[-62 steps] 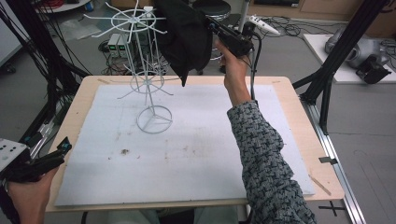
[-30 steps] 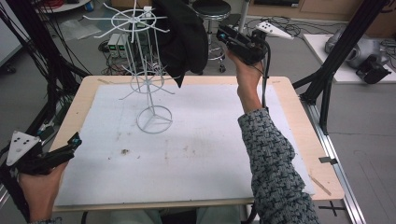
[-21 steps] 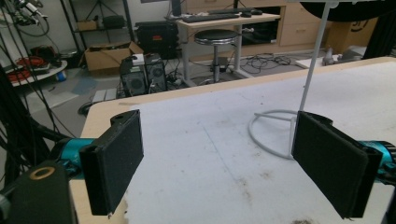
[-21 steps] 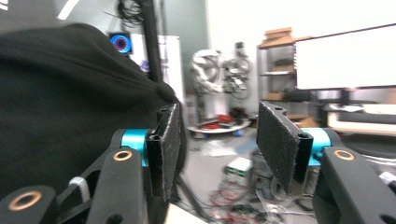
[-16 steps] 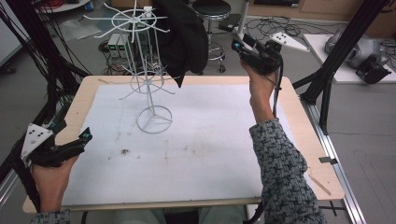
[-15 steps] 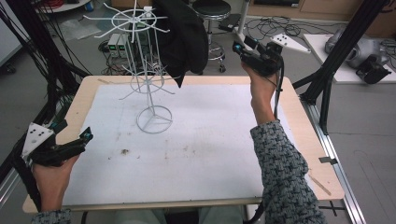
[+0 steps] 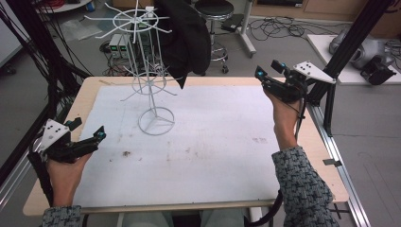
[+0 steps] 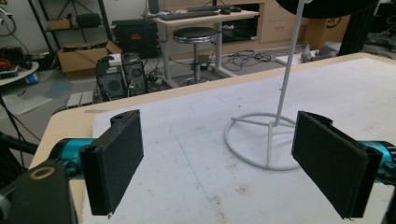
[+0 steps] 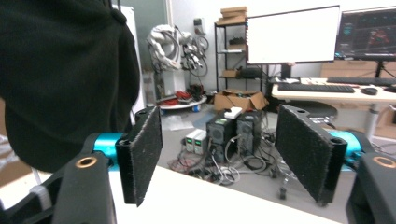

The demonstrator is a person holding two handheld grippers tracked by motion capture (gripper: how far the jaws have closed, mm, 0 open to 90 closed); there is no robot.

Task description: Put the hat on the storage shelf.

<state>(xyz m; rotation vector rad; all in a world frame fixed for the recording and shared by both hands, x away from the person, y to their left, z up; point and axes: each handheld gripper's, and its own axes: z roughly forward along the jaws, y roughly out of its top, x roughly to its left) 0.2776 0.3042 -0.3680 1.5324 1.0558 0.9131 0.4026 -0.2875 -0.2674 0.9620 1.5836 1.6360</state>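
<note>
The black cloth [image 7: 185, 40] now hangs on the far rack [image 7: 147, 71]; the right gripper [image 7: 269, 75] let go, both grippers' jaws apart, so hanging looks done.

White-coated wire rack [image 7: 147, 71], smooth; matt black cloth [image 7: 187, 38] hangs on it. Surface [image 7: 213, 142] pale wood under scuffed white sheet. Claw pads [image 8: 119, 163] rough black felt.

no legible text, labels, brands, numbers or signs noted in any view. the lit monitor [image 9: 366, 33] in the right gripper view carries coloured screen content, too small and blurred to read.
</note>
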